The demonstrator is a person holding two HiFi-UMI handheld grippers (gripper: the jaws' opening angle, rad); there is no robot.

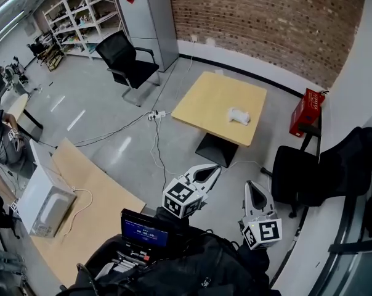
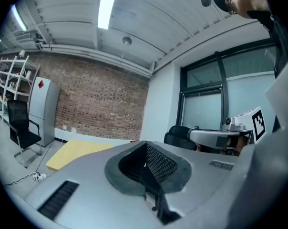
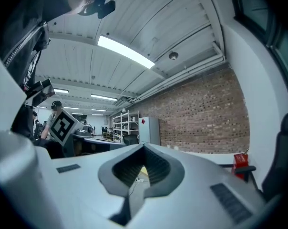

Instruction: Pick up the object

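A small white object (image 1: 239, 116) lies on the right part of a square light-wood table (image 1: 210, 100) out in the room. Both grippers are held close to the person's body, well short of the table and apart from the object. My left gripper (image 1: 214, 168) points toward the table with its jaws together and nothing between them. My right gripper (image 1: 252, 187) is beside it, also shut and empty. In the left gripper view the closed jaw tips (image 2: 146, 144) sit in front of the table (image 2: 77, 151). The right gripper view shows its own closed tips (image 3: 144, 145).
A black office chair (image 1: 127, 60) and a grey cabinet (image 1: 150, 20) stand beyond the table, with shelves (image 1: 81, 11) at the back left. A red box (image 1: 306, 111) and a dark chair (image 1: 297, 177) are at the right. A power strip (image 1: 156, 114) and cables cross the floor.
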